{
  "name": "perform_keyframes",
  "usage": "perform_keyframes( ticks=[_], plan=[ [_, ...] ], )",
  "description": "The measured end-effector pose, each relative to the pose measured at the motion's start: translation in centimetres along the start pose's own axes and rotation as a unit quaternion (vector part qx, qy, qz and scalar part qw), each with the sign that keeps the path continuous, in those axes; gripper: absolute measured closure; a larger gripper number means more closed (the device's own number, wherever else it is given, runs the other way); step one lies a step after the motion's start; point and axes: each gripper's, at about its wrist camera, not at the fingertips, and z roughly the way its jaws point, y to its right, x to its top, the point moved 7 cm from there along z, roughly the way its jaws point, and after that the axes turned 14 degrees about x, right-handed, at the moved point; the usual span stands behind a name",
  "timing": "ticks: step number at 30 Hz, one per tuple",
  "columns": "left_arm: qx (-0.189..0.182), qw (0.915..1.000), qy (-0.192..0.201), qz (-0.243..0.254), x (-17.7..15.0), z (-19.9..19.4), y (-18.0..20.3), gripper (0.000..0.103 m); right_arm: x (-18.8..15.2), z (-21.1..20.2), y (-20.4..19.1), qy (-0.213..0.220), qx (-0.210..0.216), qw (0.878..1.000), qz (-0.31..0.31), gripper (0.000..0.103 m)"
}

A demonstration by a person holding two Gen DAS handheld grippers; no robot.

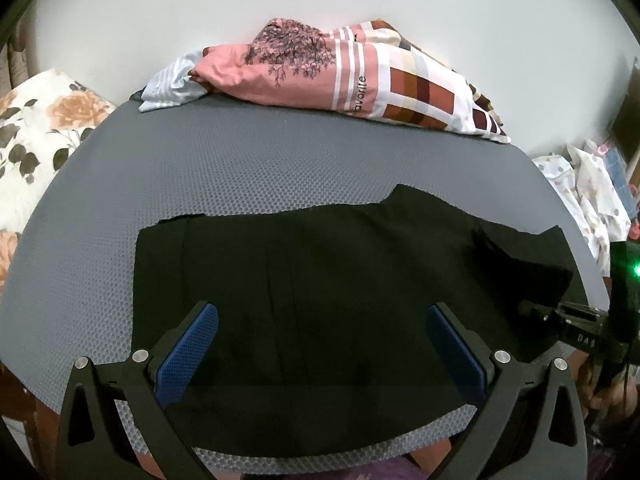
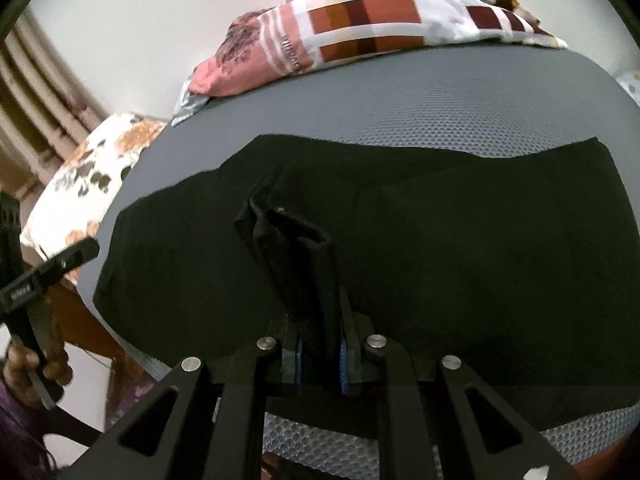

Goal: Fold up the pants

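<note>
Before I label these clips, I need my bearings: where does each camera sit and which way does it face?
Left wrist: on the left gripper, angled down at the black pants on the grey table; jaws open, empty.
Right wrist: on the right gripper, angled down, shut on a fold of pants; a hand shows at left.
Shared: pants, table, the patterned pillow.

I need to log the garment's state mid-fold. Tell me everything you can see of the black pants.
The black pants are plain dark cloth, spread mostly flat across the grey mesh-textured pad, their near edge reaching its front edge. A bunched fold of fabric is pinched between the pads of the right gripper and lifted. The left gripper hangs open above them.
</note>
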Motion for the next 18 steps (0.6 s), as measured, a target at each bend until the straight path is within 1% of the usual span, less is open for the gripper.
perform_keyframes(
  ticks=[7, 10, 11, 12, 13, 14, 15, 16, 17, 18],
  plan=[
    [0.001, 1.0, -0.007, 0.001, -0.1, 0.3, 0.0, 0.001, -0.5, 0.4, -1.1, -0.011, -0.014, 0.999, -0.036, 0.09],
    [0.0, 0.9999, -0.012, 0.0, -0.2, 0.5, 0.0, 0.001, -0.8, 0.7, -1.4, -0.02, 0.001, 0.999, -0.037, 0.081],
    [0.0, 0.9999, -0.014, -0.001, -0.3, 0.5, 0.0, 0.001, -1.0, 0.8, -1.6, -0.024, 0.019, 0.999, -0.035, 0.071],
    [0.001, 0.9999, -0.016, -0.001, -0.3, 0.6, -0.1, 0.001, -1.2, 0.8, -2.0, -0.028, 0.035, 0.998, -0.033, 0.057],
    [0.001, 0.9999, -0.017, -0.001, -0.4, 0.6, -0.1, 0.001, -1.4, 0.8, -2.4, -0.032, 0.063, 0.997, -0.03, 0.05],
    [0.001, 0.9998, -0.018, -0.002, -0.4, 0.6, -0.2, 0.001, -1.5, 0.4, -2.9, -0.034, 0.095, 0.995, -0.027, 0.041],
    [0.001, 0.9998, -0.018, -0.003, -0.4, 0.5, -0.2, 0.001, -1.5, -0.3, -3.1, -0.024, 0.131, 0.991, -0.017, 0.04],
    [0.0, 0.9998, -0.017, -0.004, -0.3, 0.5, -0.2, 0.001, -1.2, -1.5, -2.7, -0.008, 0.173, 0.985, 0.008, 0.04],
    [-0.001, 0.9998, -0.017, -0.005, -0.3, 0.5, -0.2, 0.001, -0.8, -2.5, -2.0, 0.006, 0.205, 0.978, 0.037, 0.04],
    [-0.002, 0.9998, -0.018, -0.006, -0.3, 0.5, -0.2, 0.001, -0.4, -3.3, -1.2, 0.02, 0.224, 0.973, 0.06, 0.04]
  ],
)
